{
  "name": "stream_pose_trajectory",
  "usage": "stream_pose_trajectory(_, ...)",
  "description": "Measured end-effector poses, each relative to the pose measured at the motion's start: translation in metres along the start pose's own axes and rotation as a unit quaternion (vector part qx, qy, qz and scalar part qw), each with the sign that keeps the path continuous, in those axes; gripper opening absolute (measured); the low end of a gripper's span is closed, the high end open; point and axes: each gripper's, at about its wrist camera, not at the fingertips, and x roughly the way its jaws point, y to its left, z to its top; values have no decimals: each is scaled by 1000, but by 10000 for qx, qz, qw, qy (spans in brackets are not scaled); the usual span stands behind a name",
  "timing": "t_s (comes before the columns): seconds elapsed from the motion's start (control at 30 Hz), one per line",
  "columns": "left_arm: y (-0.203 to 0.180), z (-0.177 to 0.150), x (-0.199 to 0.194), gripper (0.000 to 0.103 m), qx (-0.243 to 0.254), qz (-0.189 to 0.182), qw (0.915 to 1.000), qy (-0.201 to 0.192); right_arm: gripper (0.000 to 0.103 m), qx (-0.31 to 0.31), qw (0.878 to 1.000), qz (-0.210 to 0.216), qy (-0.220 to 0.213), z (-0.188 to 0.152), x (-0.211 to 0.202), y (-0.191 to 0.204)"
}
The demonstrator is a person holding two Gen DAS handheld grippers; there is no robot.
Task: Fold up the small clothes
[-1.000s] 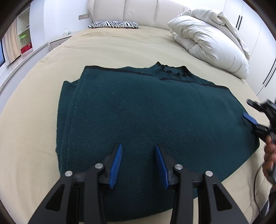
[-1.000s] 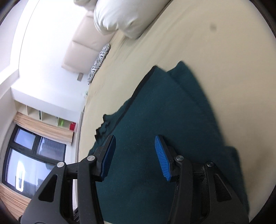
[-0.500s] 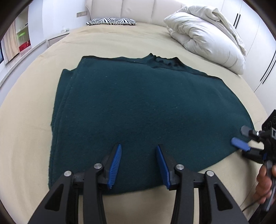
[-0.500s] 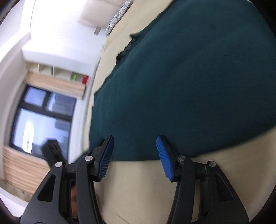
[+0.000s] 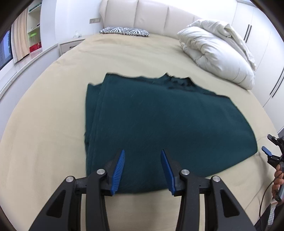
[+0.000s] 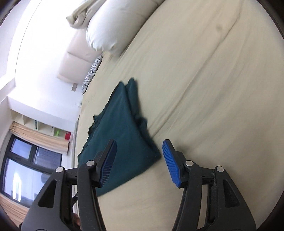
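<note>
the dark green sweater (image 5: 159, 120) lies flat on the beige bed (image 5: 53, 106), folded into a rough rectangle with its collar at the far edge and a doubled layer showing along its left side. the left tongs (image 5: 142, 168) hang over the near hem, pads spread with only air between them, gripping nothing. off the sweater's right corner, the right tongs (image 5: 266, 147) sit just beside the cloth, not touching it. in the right wrist view the right tongs (image 6: 139, 160) have their jaws opening, the corner of the sweater (image 6: 120, 135) seen through the gap below but nothing pinched

around it: a bunched white duvet (image 5: 218, 53) on the far right of the bed, well apart from the sweater, and a zebra-print pillow (image 5: 124, 31) by the padded headboard (image 5: 150, 16). a nightstand (image 5: 69, 45) and shelves (image 5: 33, 26) sit at far left, a white wardrobe (image 5: 262, 35) at far right. nothing lies on the sweater or blocks either tool

hard to make out: the right tongs in the left view are cut by the frame edge, with only a bit of the person's hand (image 5: 277, 177) and a cable showing. the right wrist view is tilted and smeared, so the sweater's folds there are unclear
</note>
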Motion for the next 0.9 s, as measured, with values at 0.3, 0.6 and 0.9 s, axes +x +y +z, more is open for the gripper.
stream_pose_trajectory(0.3,-68,39,22,54,630,-400,9972,-107,62,-608,9972,-132,419,26,45,40)
stream_pose_trajectory(0.6,-92,53,71,54,356,-1173,9919,335,63,-400,9948,30,940,41,120,45)
stream_pose_trajectory(0.9,-88,43,83,55,280,-1111,9924,451,56,-409,9902,280,1307,30,128,47)
